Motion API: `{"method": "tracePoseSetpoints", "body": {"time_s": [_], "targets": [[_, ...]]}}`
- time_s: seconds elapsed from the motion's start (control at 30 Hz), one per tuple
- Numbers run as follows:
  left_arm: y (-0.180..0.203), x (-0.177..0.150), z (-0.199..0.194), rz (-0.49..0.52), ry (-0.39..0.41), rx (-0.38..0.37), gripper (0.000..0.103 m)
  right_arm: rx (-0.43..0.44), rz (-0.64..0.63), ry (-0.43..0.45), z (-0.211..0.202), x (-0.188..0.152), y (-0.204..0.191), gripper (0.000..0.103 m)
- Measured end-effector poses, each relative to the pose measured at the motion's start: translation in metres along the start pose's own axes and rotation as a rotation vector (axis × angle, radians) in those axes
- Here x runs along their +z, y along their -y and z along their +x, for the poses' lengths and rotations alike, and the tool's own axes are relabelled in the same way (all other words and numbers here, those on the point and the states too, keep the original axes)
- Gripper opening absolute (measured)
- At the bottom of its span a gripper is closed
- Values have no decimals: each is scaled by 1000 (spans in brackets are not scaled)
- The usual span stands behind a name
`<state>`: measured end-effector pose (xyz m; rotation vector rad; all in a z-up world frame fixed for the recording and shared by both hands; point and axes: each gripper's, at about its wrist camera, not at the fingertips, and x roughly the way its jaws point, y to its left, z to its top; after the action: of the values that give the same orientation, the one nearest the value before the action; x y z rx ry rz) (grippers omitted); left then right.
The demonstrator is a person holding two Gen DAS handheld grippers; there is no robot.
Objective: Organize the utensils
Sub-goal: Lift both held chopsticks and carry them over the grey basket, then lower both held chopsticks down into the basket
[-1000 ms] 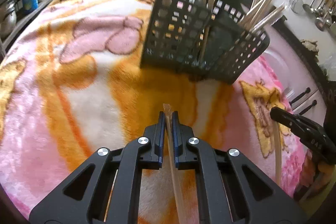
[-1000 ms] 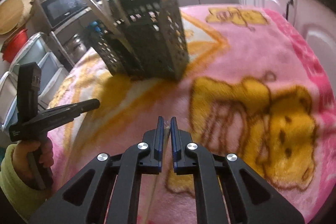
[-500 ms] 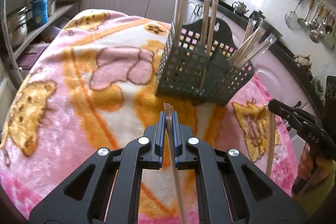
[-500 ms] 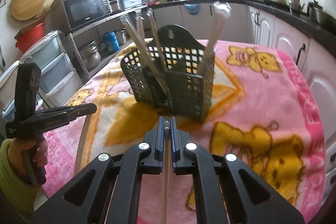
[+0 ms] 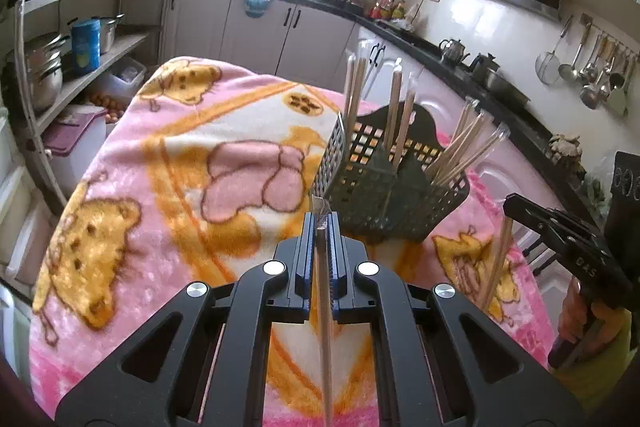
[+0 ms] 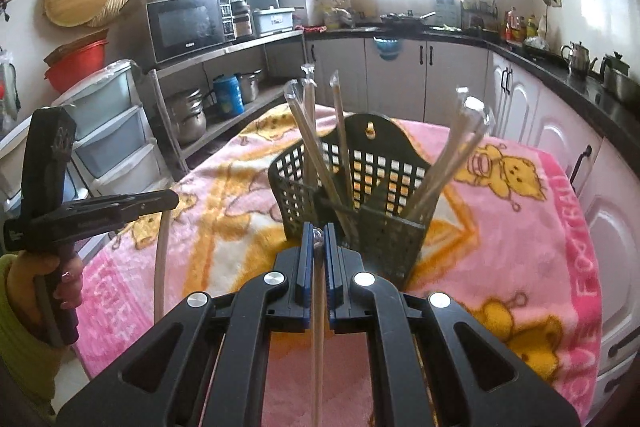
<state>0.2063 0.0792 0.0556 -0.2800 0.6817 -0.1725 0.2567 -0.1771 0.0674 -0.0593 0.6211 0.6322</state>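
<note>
A dark plastic utensil basket (image 5: pixel 384 187) stands on the pink blanket, holding several wrapped chopstick pairs (image 5: pixel 460 147). It also shows in the right wrist view (image 6: pixel 360 187). My left gripper (image 5: pixel 320 223) is shut on a wrapped chopstick pair (image 5: pixel 324 307), raised in front of the basket. My right gripper (image 6: pixel 318 231) is shut on another wrapped chopstick pair (image 6: pixel 319 327), also raised before the basket. Each gripper shows in the other's view, the right one (image 5: pixel 516 205) and the left one (image 6: pixel 168 201), with the stick hanging down.
The pink and orange blanket (image 5: pixel 180 187) covers the table. Kitchen cabinets (image 5: pixel 280 35), a shelf with pots (image 5: pixel 44 75) and a microwave (image 6: pixel 188 27) surround it. Ladles hang on the right wall (image 5: pixel 592 67).
Both grippers have risen and drawn back from the basket, each still holding its chopstick pair. The basket now looks smaller and lower in both views.
</note>
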Motion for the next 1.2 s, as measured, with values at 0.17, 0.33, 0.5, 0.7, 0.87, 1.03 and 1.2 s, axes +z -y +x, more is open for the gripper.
{"method": "tracePoseSetpoints", "body": {"time_s": [0.17, 0.33, 0.5, 0.7, 0.87, 1.03, 1.2], "targets": [[4, 15, -6, 19, 21, -11, 2, 5, -4, 33, -6, 12, -3, 6], [12, 30, -13, 41, 44, -27, 2, 12, -7, 71, -15, 25, -5, 6], [24, 47, -17, 78, 61, -42, 2, 22, -6, 113, -25, 39, -5, 6], [42, 69, -20, 120, 91, -58, 2, 29, -12, 189, -41, 58, -6, 6], [54, 91, -25, 144, 131, -68, 2, 25, -19, 240, -49, 78, -2, 6], [65, 111, -26, 164, 159, -70, 2, 20, -12, 278, -50, 99, 4, 6], [71, 129, -26, 165, 193, -78, 2, 25, 1, 318, -49, 122, 10, 6]]}}
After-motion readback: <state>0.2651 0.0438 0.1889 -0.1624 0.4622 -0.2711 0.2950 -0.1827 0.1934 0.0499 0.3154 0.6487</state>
